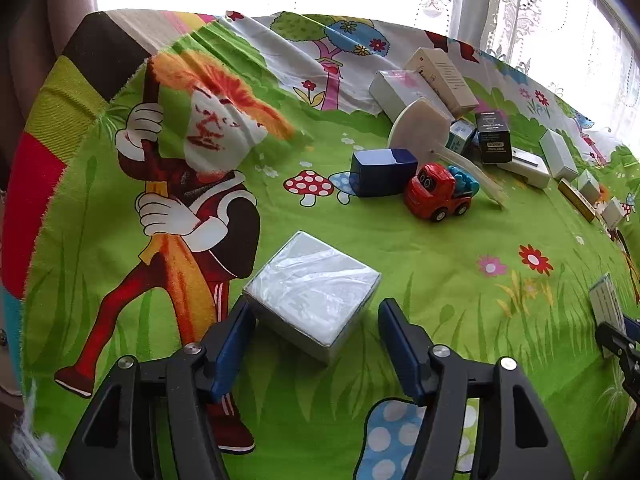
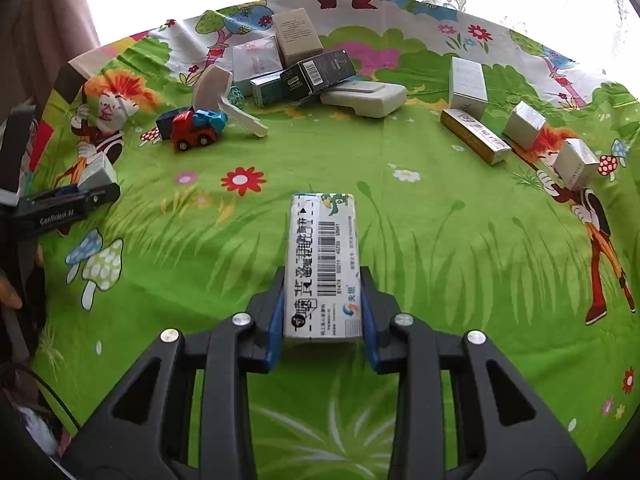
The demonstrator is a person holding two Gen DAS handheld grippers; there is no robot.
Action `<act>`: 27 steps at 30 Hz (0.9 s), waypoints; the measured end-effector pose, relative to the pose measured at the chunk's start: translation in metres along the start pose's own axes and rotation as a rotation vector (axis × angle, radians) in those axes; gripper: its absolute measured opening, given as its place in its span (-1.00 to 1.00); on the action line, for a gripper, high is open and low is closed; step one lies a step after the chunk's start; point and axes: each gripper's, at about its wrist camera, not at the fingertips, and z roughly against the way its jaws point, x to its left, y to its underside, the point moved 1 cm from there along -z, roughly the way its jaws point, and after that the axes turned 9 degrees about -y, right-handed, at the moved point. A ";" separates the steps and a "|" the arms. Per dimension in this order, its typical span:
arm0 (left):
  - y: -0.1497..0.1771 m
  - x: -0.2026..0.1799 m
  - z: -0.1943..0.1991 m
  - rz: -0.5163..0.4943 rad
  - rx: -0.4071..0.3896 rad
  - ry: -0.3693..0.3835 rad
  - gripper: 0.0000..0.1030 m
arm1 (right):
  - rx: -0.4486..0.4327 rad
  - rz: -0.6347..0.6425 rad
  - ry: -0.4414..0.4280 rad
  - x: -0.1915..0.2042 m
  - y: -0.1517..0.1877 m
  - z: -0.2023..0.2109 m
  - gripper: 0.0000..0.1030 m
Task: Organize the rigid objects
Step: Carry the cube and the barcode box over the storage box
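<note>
Right gripper clamps medicine box; left gripper gapes.

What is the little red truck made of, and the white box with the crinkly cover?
The red truck looks like shiny hard plastic: smooth, glossy, moulded curves. The white box seems cardboard wrapped in clear plastic film; the wrinkled, shiny wrap shows, though the cardboard is a guess.

Your surface wears a green cartoon cloth. On it, left-wrist view: plastic-wrapped white box at lower centre; blue box and red toy truck just beside each other, centre right; heap of cartons at upper right. Right-wrist view: white flat device top centre; gold box and three silver-white boxes spread along the right.
</note>
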 end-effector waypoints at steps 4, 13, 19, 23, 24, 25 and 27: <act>0.001 0.018 0.005 0.057 -0.019 0.043 0.12 | -0.020 0.025 0.011 0.004 0.024 0.018 -0.29; 0.029 0.009 0.043 0.091 -0.053 0.023 0.13 | -0.067 0.052 0.015 0.006 0.040 0.029 -0.28; 0.072 -0.034 0.086 -0.029 -0.078 0.016 0.13 | -0.075 0.028 0.017 0.005 0.045 0.034 -0.28; 0.082 -0.041 0.106 -0.052 -0.110 0.016 0.13 | -0.091 -0.021 -0.017 0.001 0.050 0.046 -0.29; 0.083 -0.041 0.109 -0.048 -0.108 0.023 0.13 | -0.098 -0.023 -0.024 0.001 0.051 0.051 -0.29; 0.085 -0.042 0.111 -0.048 -0.106 0.027 0.13 | -0.103 -0.022 -0.032 0.002 0.051 0.055 -0.29; 0.090 -0.045 0.115 -0.060 -0.102 0.034 0.13 | -0.113 -0.013 -0.041 0.005 0.053 0.063 -0.29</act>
